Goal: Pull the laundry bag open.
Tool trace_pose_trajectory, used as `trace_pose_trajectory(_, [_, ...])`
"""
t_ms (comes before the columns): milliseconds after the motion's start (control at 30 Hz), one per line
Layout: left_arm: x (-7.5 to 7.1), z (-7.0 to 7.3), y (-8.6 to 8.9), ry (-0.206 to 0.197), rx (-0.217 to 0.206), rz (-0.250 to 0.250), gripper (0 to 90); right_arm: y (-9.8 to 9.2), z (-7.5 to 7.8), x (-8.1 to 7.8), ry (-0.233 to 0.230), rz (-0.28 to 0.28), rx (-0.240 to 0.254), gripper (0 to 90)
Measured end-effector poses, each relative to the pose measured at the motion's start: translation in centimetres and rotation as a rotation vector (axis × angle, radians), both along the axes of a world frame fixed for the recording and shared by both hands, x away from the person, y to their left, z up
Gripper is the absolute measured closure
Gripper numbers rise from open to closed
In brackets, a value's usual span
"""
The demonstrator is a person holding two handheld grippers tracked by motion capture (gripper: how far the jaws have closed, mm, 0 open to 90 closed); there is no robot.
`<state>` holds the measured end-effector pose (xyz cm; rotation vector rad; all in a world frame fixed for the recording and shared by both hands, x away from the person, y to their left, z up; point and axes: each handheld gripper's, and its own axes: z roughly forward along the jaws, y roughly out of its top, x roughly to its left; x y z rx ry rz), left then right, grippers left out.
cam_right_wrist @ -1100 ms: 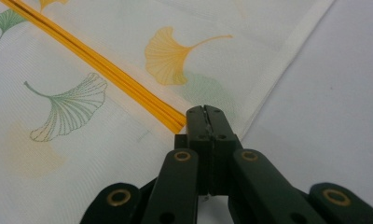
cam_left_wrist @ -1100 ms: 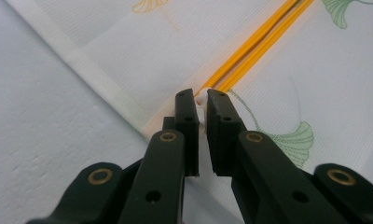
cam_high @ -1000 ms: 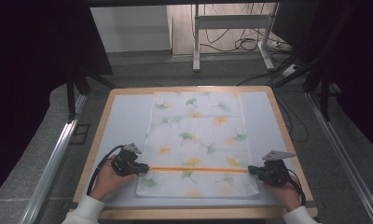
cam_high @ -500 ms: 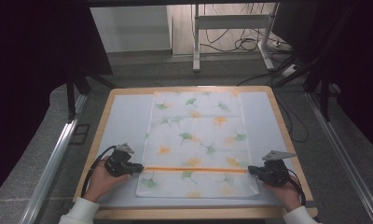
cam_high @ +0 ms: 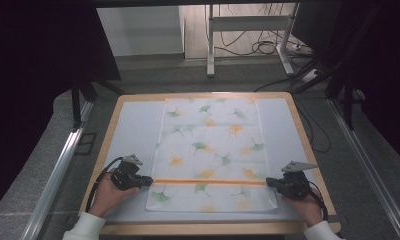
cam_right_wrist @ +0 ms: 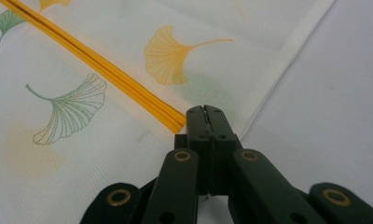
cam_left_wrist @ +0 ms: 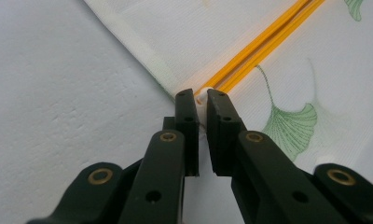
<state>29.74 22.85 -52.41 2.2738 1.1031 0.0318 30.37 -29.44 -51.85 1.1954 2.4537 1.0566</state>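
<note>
A white cloth pouch [cam_high: 210, 145] printed with green and orange ginkgo leaves lies flat in the middle of the table. An orange zip [cam_high: 208, 182] runs across its near part. My left gripper [cam_high: 149, 181] is at the zip's left end; in the left gripper view its jaws [cam_left_wrist: 201, 95] pinch a small white pull where the orange zip [cam_left_wrist: 259, 44] begins. My right gripper [cam_high: 269, 182] is at the zip's right end. In the right gripper view it [cam_right_wrist: 205, 112] is shut on the end of the orange zip [cam_right_wrist: 96, 60], beside the pouch's hem.
The pouch rests on a pale mat [cam_high: 135, 130] inside a wooden-rimmed tabletop [cam_high: 109, 132]. Metal rails [cam_high: 63, 165] run along the floor on both sides. A stand's legs and loose cables [cam_high: 258, 47] lie beyond the far edge.
My left gripper and hand have shifted a little to the left along the line of the zip. The right gripper has stayed where it was.
</note>
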Motion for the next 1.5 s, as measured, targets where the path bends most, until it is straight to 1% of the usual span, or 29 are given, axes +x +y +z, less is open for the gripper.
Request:
trace_pose_trajectory(100, [0.0, 0.0, 0.2, -0.001, 0.000, 0.003, 84.2, 0.0, 0.0, 0.0, 0.000, 0.000, 0.001, 89.9])
trace_pose_trajectory(133, [-0.1, 0.0, 0.3, -0.005, 0.012, 0.008, 84.2, 0.0, 0.0, 0.0, 0.000, 0.001, 0.001, 89.8])
trace_pose_trajectory(167, [-0.1, 0.0, 0.5, -0.004, 0.009, 0.014, 84.3, 0.0, 0.0, 0.0, 0.000, 0.001, 0.001, 89.8])
trace_pose_trajectory(233, [-0.1, -0.2, 0.7, 0.007, -0.014, 0.018, 84.3, 0.0, 0.0, 0.0, -0.001, 0.002, 0.002, 89.9])
trace_pose_trajectory(267, [-0.1, -0.2, 0.6, 0.007, -0.012, 0.019, 84.3, 0.0, 0.0, 0.0, 0.001, 0.002, 0.002, 89.8])
trace_pose_trajectory(367, [-0.2, 0.0, 0.2, -0.007, 0.022, 0.013, 84.3, 0.0, 0.0, 0.1, 0.002, 0.001, 0.002, 89.8])
trace_pose_trajectory(433, [-0.2, -0.1, 0.3, -0.004, 0.017, 0.013, 84.3, 0.0, 0.0, 0.0, 0.001, 0.001, 0.001, 89.8])
trace_pose_trajectory(500, [-0.1, -0.2, 0.4, -0.004, 0.001, 0.014, 84.2, 0.0, 0.0, 0.0, 0.000, 0.001, 0.001, 89.8])
trace_pose_trajectory(600, [-0.3, -0.2, 0.5, -0.031, -0.001, 0.009, 83.8, 0.0, 0.0, 0.1, 0.001, 0.001, 0.002, 89.8])
trace_pose_trajectory(700, [-0.4, 0.0, 0.6, -0.062, -0.001, 0.004, 82.8, 0.0, 0.0, 0.0, 0.000, 0.002, 0.002, 89.8])
trace_pose_trajectory(767, [-0.5, 0.4, 0.8, -0.083, -0.020, 0.006, 80.2, 0.0, 0.0, 0.0, -0.005, 0.003, 0.000, 89.7])
trace_pose_trajectory(800, [-0.6, 0.6, 0.8, -0.093, -0.033, 0.009, 77.5, 0.0, 0.0, 0.0, -0.008, 0.006, 0.001, 89.7])
trace_pose_trajectory(867, [-0.7, 1.1, 1.0, -0.120, -0.039, 0.018, 70.7, 0.0, 0.0, 0.1, -0.008, 0.008, 0.002, 89.6])
trace_pose_trajectory(900, [-0.8, 1.3, 1.1, -0.136, -0.049, 0.029, 67.8, 0.0, 0.0, 0.1, -0.009, 0.010, 0.001, 89.6])
trace_pose_trajectory(1000, [-1.0, 1.8, 1.2, -0.186, -0.084, 0.061, 63.7, 0.2, 0.2, -0.1, -0.014, 0.013, -0.010, 89.2])
trace_pose_trajectory(1067, [-1.2, 2.1, 1.2, -0.215, -0.101, 0.091, 61.1, 0.3, 0.3, -0.1, -0.016, 0.021, -0.008, 84.0])
trace_pose_trajectory(1100, [-1.3, 2.1, 1.1, -0.226, -0.103, 0.099, 60.1, 0.4, 0.4, -0.2, -0.016, 0.023, -0.008, 82.7])
trace_pose_trajectory(1167, [-1.6, 2.3, 1.0, -0.247, -0.107, 0.108, 58.6, 0.6, 0.9, -0.4, -0.036, 0.028, -0.015, 82.0])
trace_pose_trajectory(1300, [-1.9, 2.4, 0.9, -0.262, -0.111, 0.125, 56.9, 0.9, 1.5, -0.3, -0.071, 0.033, -0.005, 78.2])
trace_pose_trajectory(1367, [-1.7, 2.5, 0.6, -0.263, -0.117, 0.142, 56.2, 1.1, 1.6, -0.2, -0.078, 0.039, -0.002, 76.5])
trace_pose_trajectory(1433, [-1.5, 2.6, 0.3, -0.269, -0.127, 0.151, 56.0, 1.3, 1.6, 0.0, -0.087, 0.050, -0.006, 73.8])
trace_pose_trajectory(1500, [-1.2, 2.7, -0.1, -0.275, -0.128, 0.155, 55.9, 1.5, 1.7, 0.1, -0.095, 0.054, -0.002, 71.5])
